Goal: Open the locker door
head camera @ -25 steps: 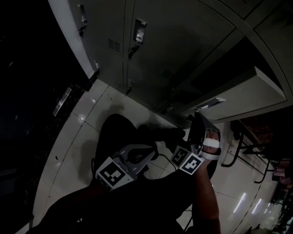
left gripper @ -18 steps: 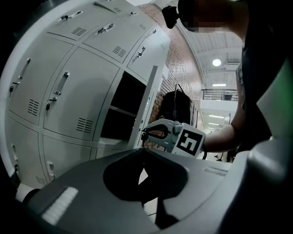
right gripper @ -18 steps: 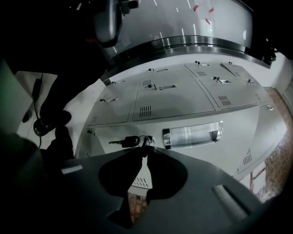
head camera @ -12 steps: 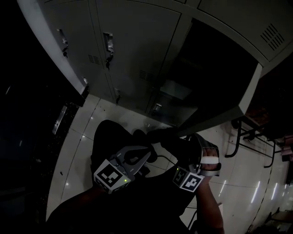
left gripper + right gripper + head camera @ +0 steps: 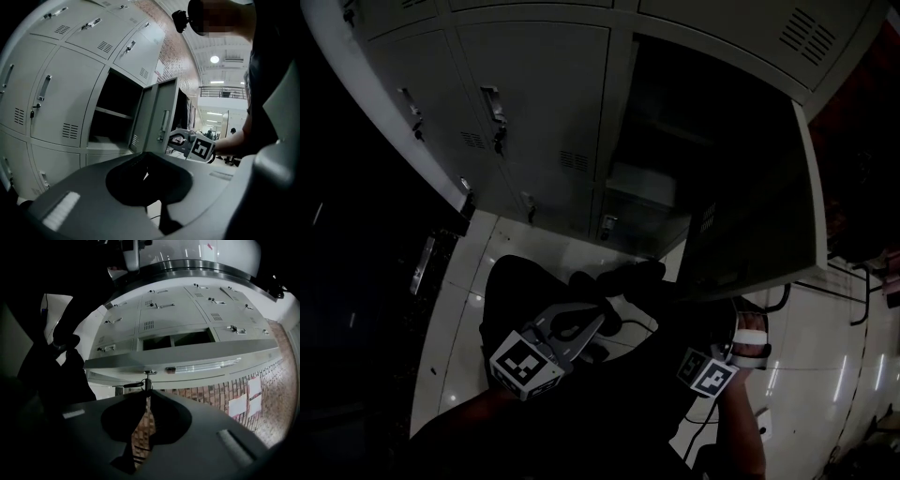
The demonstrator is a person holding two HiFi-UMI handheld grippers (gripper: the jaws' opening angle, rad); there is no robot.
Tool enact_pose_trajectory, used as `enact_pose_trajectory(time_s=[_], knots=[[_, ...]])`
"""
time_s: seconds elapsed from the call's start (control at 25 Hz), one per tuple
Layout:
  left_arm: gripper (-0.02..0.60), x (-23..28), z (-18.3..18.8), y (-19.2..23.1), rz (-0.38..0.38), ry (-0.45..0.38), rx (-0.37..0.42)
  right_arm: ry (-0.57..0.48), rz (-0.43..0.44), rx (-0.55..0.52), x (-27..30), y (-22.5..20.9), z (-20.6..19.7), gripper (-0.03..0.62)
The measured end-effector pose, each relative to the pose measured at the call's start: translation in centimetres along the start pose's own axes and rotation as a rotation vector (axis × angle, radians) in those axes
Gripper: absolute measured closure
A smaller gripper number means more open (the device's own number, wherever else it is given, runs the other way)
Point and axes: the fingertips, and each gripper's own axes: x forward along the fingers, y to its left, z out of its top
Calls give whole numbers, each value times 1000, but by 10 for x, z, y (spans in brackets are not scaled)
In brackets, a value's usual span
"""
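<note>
A bank of grey lockers (image 5: 534, 103) fills the head view. One locker door (image 5: 750, 197) stands swung out to the right, with the dark compartment (image 5: 675, 141) bare behind it. My right gripper (image 5: 724, 305) is at the door's lower edge. In the right gripper view the door (image 5: 187, 357) is edge-on, and the jaws (image 5: 147, 390) are closing on its small latch (image 5: 148, 376), pinched at their tips. My left gripper (image 5: 577, 323) hangs low by the person's body, away from the lockers. Its jaws (image 5: 146, 154) are together with nothing in them.
Shut lockers with handles (image 5: 494, 103) stand left of the open one. More lockers (image 5: 56, 93) and the right gripper's marker cube (image 5: 200, 149) appear in the left gripper view. Pale floor tiles (image 5: 459, 300) lie below. A brick wall (image 5: 262, 394) is beyond the door.
The door has swung much further out, exposing the compartment. The right gripper has moved right and down with it. The left gripper has stayed in place.
</note>
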Motion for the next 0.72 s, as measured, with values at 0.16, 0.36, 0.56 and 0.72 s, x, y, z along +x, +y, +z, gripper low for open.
enact_pose_trajectory(time_s=[0.16,0.36,0.56,0.72], knots=[[569,2,3,0,2,5,8,17,-16,-10,2,-1,-18,563],[569,4,3,-2,-1,13,11,16,-23,0,3,-3,-25,562],[569,6,9,-6,-13,2,13,30,41,204,-19,-7,-41,543],[569,5,4,-3,-12,5,15,-10,182,592,-58,1,-45,579]])
